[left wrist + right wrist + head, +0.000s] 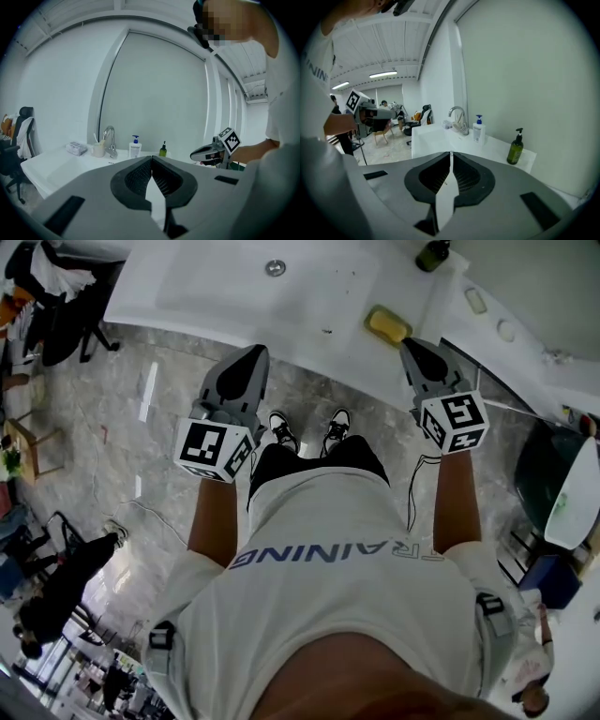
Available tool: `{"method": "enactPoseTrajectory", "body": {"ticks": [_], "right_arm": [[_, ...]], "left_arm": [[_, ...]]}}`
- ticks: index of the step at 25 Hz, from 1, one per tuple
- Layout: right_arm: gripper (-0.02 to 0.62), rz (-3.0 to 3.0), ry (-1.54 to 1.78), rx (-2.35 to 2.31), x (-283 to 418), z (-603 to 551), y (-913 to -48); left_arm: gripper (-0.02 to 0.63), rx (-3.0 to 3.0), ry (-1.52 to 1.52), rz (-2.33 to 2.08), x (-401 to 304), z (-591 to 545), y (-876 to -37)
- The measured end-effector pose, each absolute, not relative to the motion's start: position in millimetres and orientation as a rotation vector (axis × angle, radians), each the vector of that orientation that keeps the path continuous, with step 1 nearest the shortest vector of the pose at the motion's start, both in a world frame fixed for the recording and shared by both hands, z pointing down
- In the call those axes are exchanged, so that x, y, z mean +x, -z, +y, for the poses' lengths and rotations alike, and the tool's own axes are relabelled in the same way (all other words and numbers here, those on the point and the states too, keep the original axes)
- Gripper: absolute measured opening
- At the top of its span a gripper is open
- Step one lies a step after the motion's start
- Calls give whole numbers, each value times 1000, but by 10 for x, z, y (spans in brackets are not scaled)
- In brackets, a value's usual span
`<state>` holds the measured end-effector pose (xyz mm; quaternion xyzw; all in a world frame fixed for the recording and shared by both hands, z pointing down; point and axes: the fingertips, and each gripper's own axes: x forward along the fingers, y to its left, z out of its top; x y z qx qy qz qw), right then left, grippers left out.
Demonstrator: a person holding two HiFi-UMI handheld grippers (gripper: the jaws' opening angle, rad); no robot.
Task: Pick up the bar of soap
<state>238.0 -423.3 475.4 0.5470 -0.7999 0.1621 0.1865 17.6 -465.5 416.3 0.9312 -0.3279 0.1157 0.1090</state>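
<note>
The yellow bar of soap (387,324) lies on the white counter (187,292) near its front edge, right of the sink drain (275,268). My right gripper (410,343) is shut and empty, with its tip just right of the soap and slightly nearer to me. My left gripper (255,351) is also shut and empty, at the counter's front edge well left of the soap. The left gripper view shows its jaws (151,158) meeting, and the right gripper (211,152) off to the side. In the right gripper view (451,153) the soap is hidden.
A faucet (459,119), a white pump bottle (477,130) and a dark green bottle (432,254) stand along the counter's back. A cup (98,149) sits by the faucet. An office chair (66,306) is at the left, and a dark tub (548,474) at the right.
</note>
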Motion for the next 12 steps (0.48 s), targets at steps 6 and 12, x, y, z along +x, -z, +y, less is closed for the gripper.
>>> {"method": "enactPoseTrajectory", "body": {"ticks": [6,12], "right_arm": [[114,-2041,-433,1359,2248,-4404,-5202],[143,-1849,-439,1196,2456,-4578,-5781]], "left_arm": [[0,2735,-373,-810,157,-4815,-4376],[0,2729,-392,-739,221,-4912,-4485]]}}
